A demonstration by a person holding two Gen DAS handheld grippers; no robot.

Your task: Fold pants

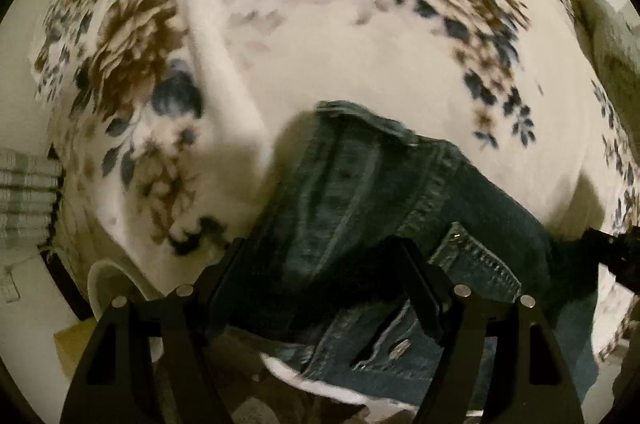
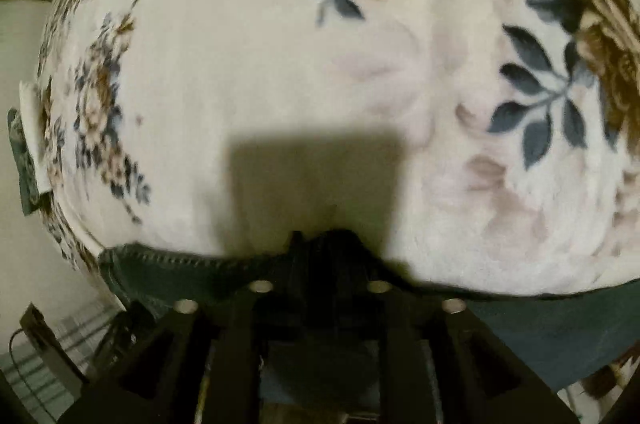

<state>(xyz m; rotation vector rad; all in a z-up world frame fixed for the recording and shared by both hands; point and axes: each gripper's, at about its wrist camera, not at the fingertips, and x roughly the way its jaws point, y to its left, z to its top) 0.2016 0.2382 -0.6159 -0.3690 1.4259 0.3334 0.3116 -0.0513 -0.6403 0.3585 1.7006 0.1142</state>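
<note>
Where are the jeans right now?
The dark blue denim jeans lie low and centre in the left wrist view on the white floral blanket, between the left tongs.

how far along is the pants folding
Early, as far as these views show. No finished fold is visible: the jeans lie bunched on the floral blanket. In hand: the right gripper is shut on a hem; the left gripper stands open around the denim. Left: straightening and all folds.

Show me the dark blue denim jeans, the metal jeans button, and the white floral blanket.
dark blue denim jeans (image 1: 360, 184), left wrist view, leg panel.
metal jeans button (image 1: 401, 347), left wrist view, its face.
white floral blanket (image 2: 248, 56), right wrist view, plain area.
</note>
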